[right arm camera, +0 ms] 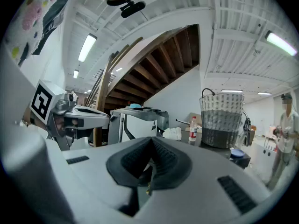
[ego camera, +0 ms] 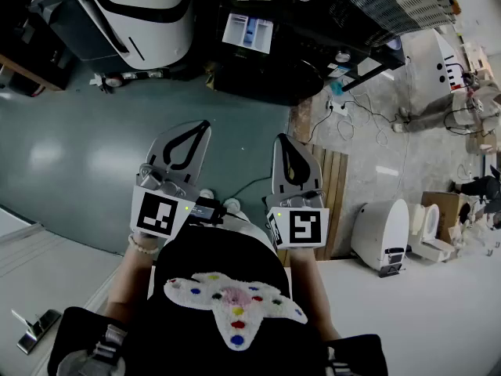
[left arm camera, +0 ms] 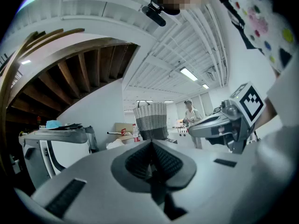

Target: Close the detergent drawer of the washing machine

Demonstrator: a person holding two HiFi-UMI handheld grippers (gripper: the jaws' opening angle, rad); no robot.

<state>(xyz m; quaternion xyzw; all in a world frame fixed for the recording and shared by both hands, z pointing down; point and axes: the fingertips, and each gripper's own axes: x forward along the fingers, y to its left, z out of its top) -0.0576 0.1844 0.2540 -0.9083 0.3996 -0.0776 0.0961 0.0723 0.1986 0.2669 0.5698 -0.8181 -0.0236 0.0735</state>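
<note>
Your left gripper (ego camera: 202, 128) and right gripper (ego camera: 281, 139) sit closed and empty, well short of the far-left washing machine (ego camera: 149, 10); a misjudged push may slip off its drawer.

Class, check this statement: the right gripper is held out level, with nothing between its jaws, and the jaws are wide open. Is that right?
No. The right gripper is held out level with nothing between its jaws, but the jaws are shut together, not wide open. The right gripper view shows this.
</note>
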